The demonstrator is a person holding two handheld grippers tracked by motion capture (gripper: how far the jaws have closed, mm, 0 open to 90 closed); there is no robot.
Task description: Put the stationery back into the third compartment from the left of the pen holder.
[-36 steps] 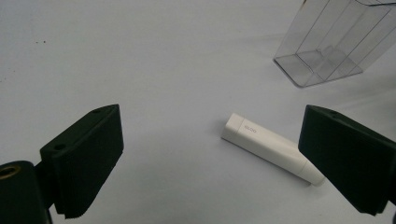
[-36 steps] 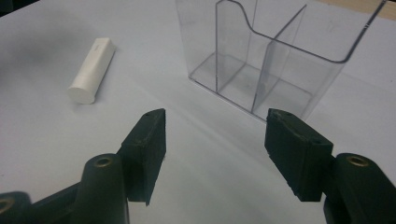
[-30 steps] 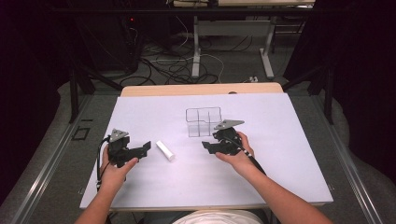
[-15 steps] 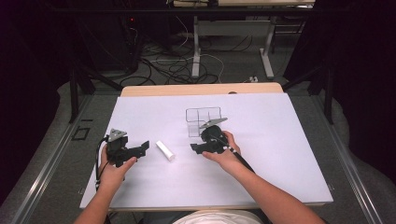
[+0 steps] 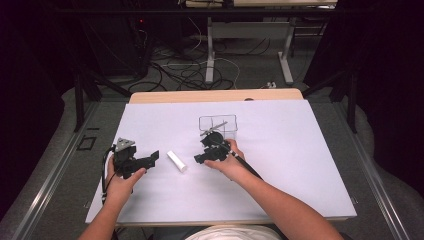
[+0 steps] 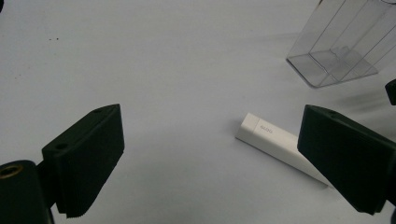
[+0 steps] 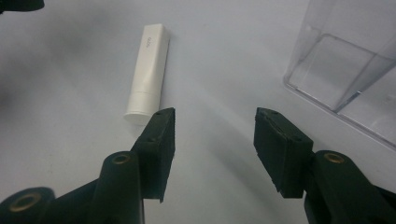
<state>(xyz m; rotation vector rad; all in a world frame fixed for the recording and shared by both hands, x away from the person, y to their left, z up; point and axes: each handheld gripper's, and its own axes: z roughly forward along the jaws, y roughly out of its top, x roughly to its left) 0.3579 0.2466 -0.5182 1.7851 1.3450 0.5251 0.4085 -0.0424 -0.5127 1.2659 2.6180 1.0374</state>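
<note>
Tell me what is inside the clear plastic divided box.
The clear plastic divided box looks empty: its see-through compartments show the white table beneath. In the high view the right gripper covers its near edge, so that part stays unseen.

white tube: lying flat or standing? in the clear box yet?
Lying flat, outside the box. The white tube rests on its side on the table, apart from the clear box, whose compartments look empty.
</note>
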